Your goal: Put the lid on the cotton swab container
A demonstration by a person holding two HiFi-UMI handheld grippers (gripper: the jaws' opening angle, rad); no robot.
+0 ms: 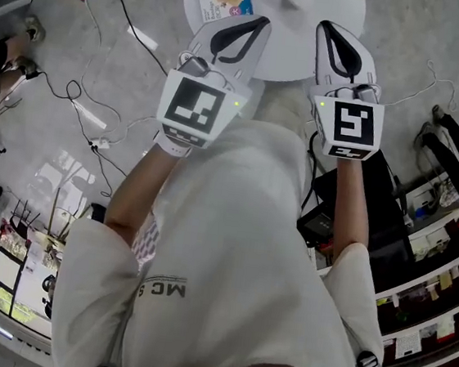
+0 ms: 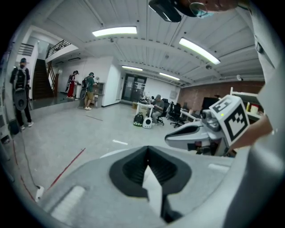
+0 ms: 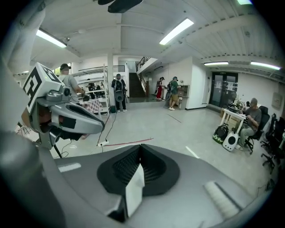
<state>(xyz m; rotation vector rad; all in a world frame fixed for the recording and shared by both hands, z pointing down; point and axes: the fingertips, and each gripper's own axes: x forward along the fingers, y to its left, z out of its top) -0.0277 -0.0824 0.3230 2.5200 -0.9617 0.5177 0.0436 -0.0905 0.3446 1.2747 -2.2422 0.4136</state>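
Matt grey plastic left gripper (image 1: 265, 21), smooth white table (image 1: 289, 39).

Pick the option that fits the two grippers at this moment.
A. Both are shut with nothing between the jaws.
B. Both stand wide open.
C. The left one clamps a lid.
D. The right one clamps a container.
A: in their own views, the left gripper and the right gripper each show jaw tips meeting, with nothing between them.
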